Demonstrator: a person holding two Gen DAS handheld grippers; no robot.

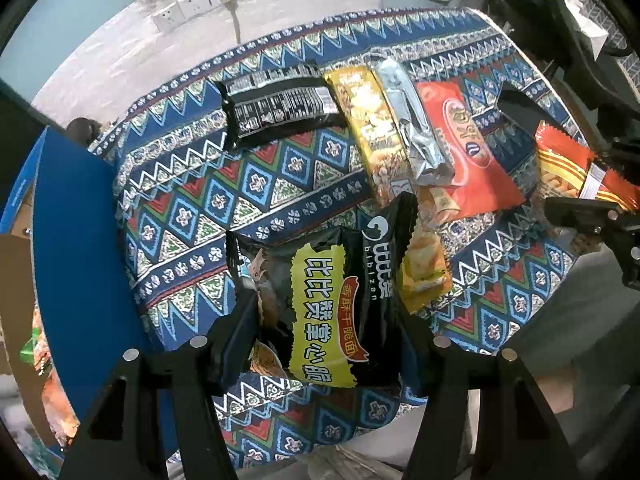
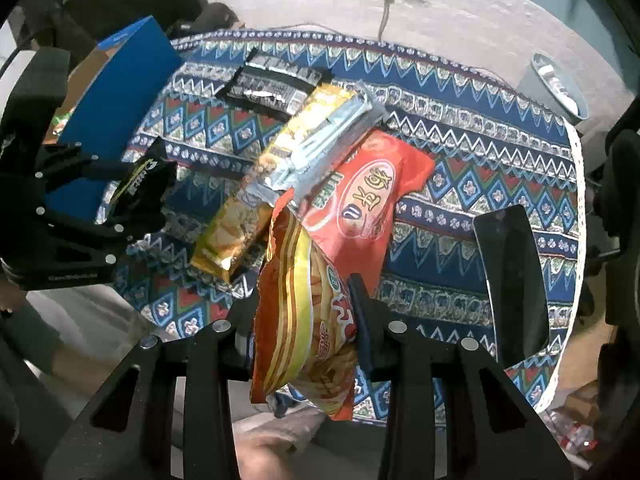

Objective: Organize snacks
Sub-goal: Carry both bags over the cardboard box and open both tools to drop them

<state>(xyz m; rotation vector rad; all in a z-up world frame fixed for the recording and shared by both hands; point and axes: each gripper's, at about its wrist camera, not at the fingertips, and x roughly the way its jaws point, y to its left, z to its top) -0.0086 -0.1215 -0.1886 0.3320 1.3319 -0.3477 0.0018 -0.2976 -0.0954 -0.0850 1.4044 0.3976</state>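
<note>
Above the patterned tablecloth [image 1: 224,184] I see my left gripper [image 1: 324,320] clamping a black-and-yellow noodle packet [image 1: 332,304], my right gripper [image 2: 304,320] pinching an orange striped snack bag [image 2: 296,312]; blue box [image 1: 76,248] left.

A patterned tablecloth [image 1: 240,184] carries a black packet [image 1: 276,108], yellow packet [image 1: 368,120] and red packet [image 1: 468,148].

Both grippers [image 1: 324,320] [image 2: 306,320] downward, jaws clamped
</note>
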